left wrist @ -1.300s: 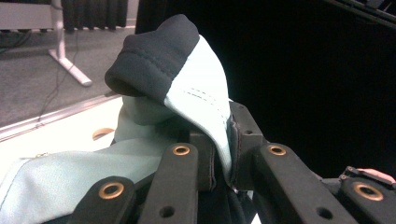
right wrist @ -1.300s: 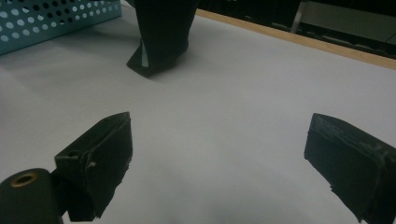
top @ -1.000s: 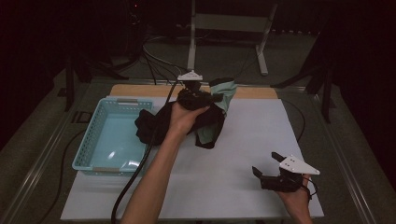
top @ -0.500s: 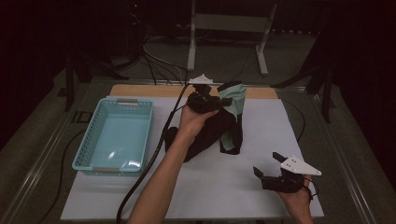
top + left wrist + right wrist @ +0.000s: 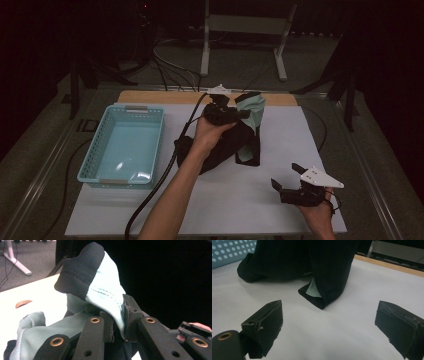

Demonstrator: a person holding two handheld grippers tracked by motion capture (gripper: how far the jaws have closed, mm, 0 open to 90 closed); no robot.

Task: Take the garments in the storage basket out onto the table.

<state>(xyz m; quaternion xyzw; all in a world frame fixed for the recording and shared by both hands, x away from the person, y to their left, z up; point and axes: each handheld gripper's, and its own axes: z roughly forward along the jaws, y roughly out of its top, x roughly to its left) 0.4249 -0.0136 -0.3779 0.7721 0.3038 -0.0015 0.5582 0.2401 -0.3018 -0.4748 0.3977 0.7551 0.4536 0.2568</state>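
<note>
You have the black-and-mint garment (image 5: 235,140) lifted by one end over the middle of the white table (image 5: 240,210): your left gripper (image 5: 235,114) pinches a fold of its mint lining and black hem between its jaws, which the left gripper view shows pressed hard onto the cloth (image 5: 100,290), while the lower part of the garment drapes down and rests on the table surface. Your right gripper (image 5: 290,181) sits low at the near right corner of the table, well apart from the cloth, its jaws spread wide with nothing between them; its own view looks across bare tabletop at a hanging black corner of the garment (image 5: 322,285) with a sliver of mint showing inside. The teal basket (image 5: 95,170) stands to the left of the garment and looks empty. By my reading, the garment is out on the table and held up, but no spreading or folding has begun, and the free end is yet to be taken by your right gripper. Counting: one garment, one basket, two grippers, one of them holding cloth and one free.
</note>
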